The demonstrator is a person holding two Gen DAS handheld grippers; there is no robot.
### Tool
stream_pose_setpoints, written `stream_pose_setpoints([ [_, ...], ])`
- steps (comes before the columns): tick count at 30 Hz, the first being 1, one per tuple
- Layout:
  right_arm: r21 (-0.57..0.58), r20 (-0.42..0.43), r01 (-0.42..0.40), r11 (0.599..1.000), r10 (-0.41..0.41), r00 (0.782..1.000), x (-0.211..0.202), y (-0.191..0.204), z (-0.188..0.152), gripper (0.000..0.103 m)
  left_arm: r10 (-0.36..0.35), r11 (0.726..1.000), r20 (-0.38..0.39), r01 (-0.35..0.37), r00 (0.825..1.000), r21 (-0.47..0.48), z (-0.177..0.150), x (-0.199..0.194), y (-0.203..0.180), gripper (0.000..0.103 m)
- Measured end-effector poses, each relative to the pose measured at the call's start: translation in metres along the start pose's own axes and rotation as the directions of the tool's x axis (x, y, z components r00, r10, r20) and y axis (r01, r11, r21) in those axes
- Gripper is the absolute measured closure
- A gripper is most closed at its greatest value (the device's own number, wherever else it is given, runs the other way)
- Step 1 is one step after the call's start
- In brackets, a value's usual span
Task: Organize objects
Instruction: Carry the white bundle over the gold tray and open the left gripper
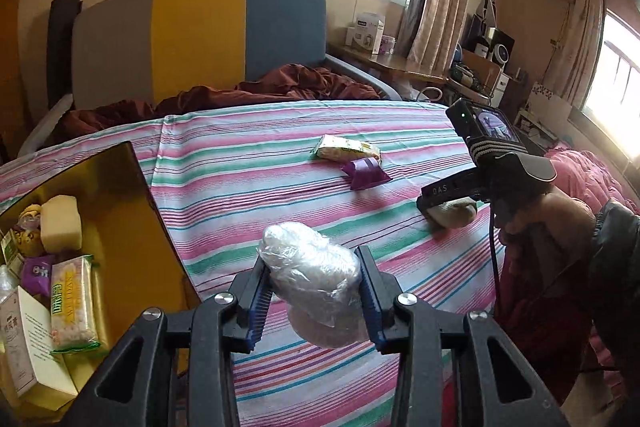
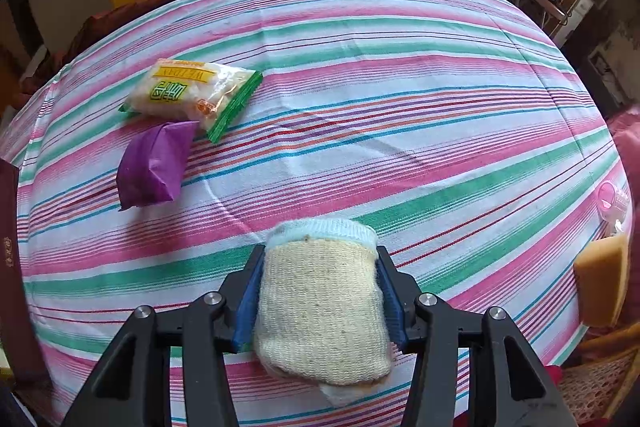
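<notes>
**Both grippers loaded over the striped bed**

While you are holding the left gripper [image 1: 314, 281] above the striped sheet [image 1: 248, 163], its jaws are clenching a clear plastic bundle [image 1: 312, 275], which is bulging out past both blue pads. At about 9 o'clock in the left wrist view, the gold box [image 1: 132, 211] is sitting open on the sheet, and it is already carrying a pale sponge block [image 1: 61, 223], a small purple packet [image 1: 36, 273], a green-edged snack bag [image 1: 74, 303] and a white carton [image 1: 30, 351].

Your right gripper [image 2: 320, 287] is gripping a cream knit sock [image 2: 320, 311] with a pale blue cuff, jaws pressing in on both sides. In the left view that gripper is showing at 3 o'clock, low over the sheet, with the sock peeking out beneath it.

Two things are lying loose on the sheet, at roughly 10 o'clock in the right wrist view: a snack bag [image 2: 192, 95] with green edges and, just beside it and nearer you, a purple packet [image 2: 154, 165]. They are lying close enough that you cannot tell whether they are touching. An orange sponge [image 2: 602, 283] is sitting at 3 o'clock, at the bed's edge.
</notes>
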State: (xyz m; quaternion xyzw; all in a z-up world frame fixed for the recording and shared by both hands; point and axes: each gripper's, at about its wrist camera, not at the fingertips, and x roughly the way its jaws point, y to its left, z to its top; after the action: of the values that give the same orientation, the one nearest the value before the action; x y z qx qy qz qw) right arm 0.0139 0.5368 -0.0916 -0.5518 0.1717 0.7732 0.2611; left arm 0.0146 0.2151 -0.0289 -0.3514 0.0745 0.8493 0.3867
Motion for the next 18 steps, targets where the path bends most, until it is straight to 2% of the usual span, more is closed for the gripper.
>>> stream_pose_setpoints([
  [11,-0.004,0.009,0.004,1.000,-0.004,1.000,-0.004,-0.003,0.001,0.051,0.050,0.998,-0.003,-0.050,0.999,-0.034,-0.002,-0.012,0.022,0.064],
  [18,-0.004,0.026,-0.009,1.000,0.009,1.000,-0.015,-0.018,-0.001,0.052,0.070,0.992,-0.038,-0.073,0.997,-0.103,-0.004,-0.016,0.058,0.064],
])
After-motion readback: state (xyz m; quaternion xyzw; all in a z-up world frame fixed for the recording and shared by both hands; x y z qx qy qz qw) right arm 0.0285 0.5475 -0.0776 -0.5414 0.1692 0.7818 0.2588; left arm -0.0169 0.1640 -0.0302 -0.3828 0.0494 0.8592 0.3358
